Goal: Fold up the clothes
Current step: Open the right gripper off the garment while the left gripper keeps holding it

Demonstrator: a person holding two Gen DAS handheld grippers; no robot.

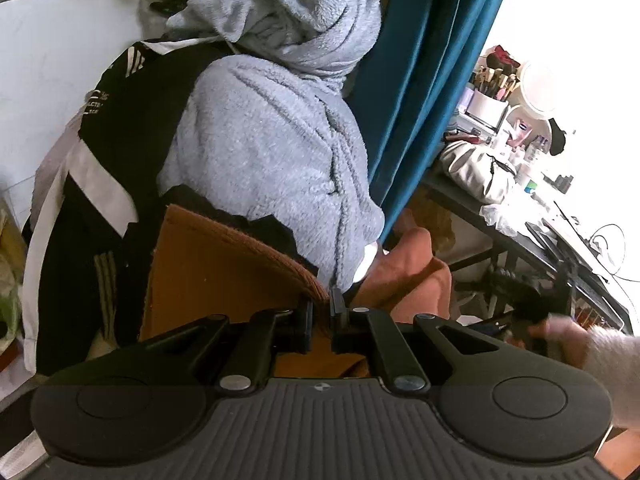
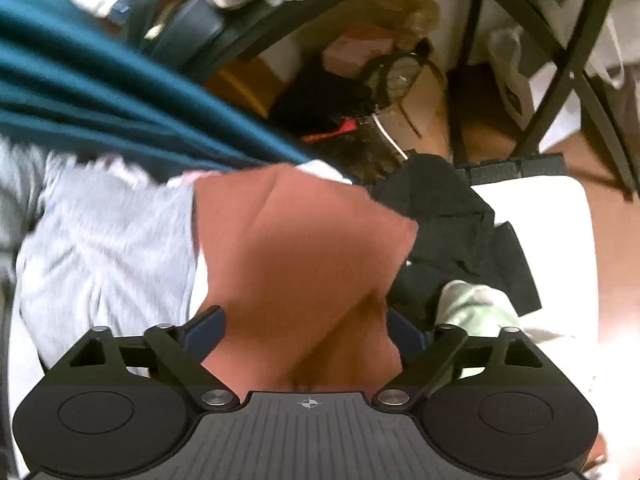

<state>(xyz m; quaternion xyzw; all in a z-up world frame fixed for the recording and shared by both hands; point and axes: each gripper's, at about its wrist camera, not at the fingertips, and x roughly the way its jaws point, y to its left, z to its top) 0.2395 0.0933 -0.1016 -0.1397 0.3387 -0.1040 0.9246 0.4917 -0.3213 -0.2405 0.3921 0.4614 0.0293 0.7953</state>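
Note:
A rust-orange garment (image 1: 224, 264) hangs in front of a pile of clothes. My left gripper (image 1: 321, 312) is shut on its ribbed edge, the fingers pinching the fabric. In the right wrist view the same orange garment (image 2: 296, 248) fills the middle and lies between the fingers of my right gripper (image 2: 306, 332), whose jaws stand wide apart. A grey fleece robe (image 1: 272, 128) and a black-and-white top (image 1: 120, 120) are heaped behind. The right gripper also shows in the left wrist view (image 1: 536, 312), held by a hand.
A teal curtain (image 1: 432, 60) hangs beside the pile. A black desk (image 1: 516, 236) at the right carries a bag, brushes and bottles. Black clothes (image 2: 448, 232) lie on a white surface (image 2: 548, 216). Boxes and bags sit under the desk (image 2: 400, 80).

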